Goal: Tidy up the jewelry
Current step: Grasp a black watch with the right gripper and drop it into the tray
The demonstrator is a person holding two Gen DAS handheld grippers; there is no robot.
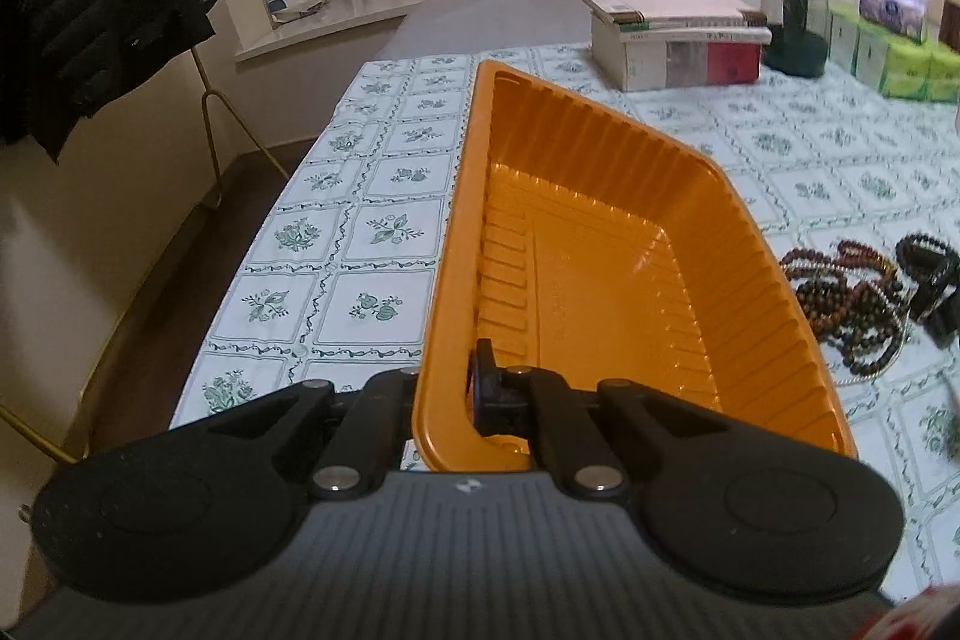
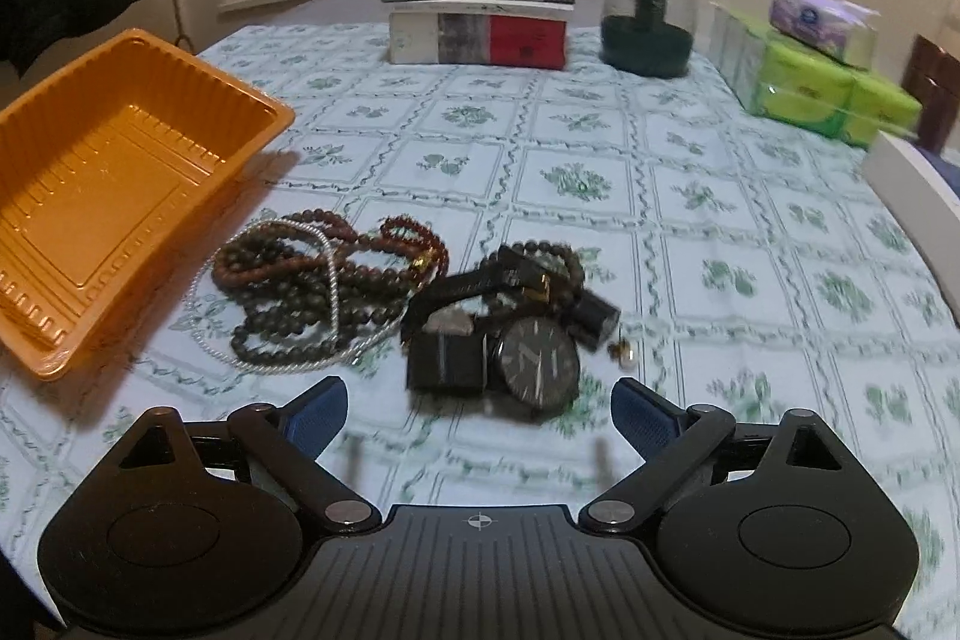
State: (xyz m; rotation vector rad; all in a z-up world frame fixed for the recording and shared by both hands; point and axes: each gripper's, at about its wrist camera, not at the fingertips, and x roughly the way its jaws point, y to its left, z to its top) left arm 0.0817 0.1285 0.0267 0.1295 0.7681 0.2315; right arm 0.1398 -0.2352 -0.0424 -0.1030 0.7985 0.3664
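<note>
Our left gripper (image 1: 447, 400) pinches the ribbed orange plastic tray's (image 1: 600, 244) thin rim. Our right gripper (image 2: 479, 418) gapes wide, empty, a round black watch (image 2: 537, 361) and beaded strands (image 2: 312, 280) just ahead.

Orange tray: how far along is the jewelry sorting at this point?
Done: nothing sorted; the orange tray is empty. In hand: the left tongs are shut on the tray's near rim, and it sits tilted. The right tongs are open just short of the black watch. Left: the watch, the bead strands and the silver chain all lie on the tablecloth.
</note>
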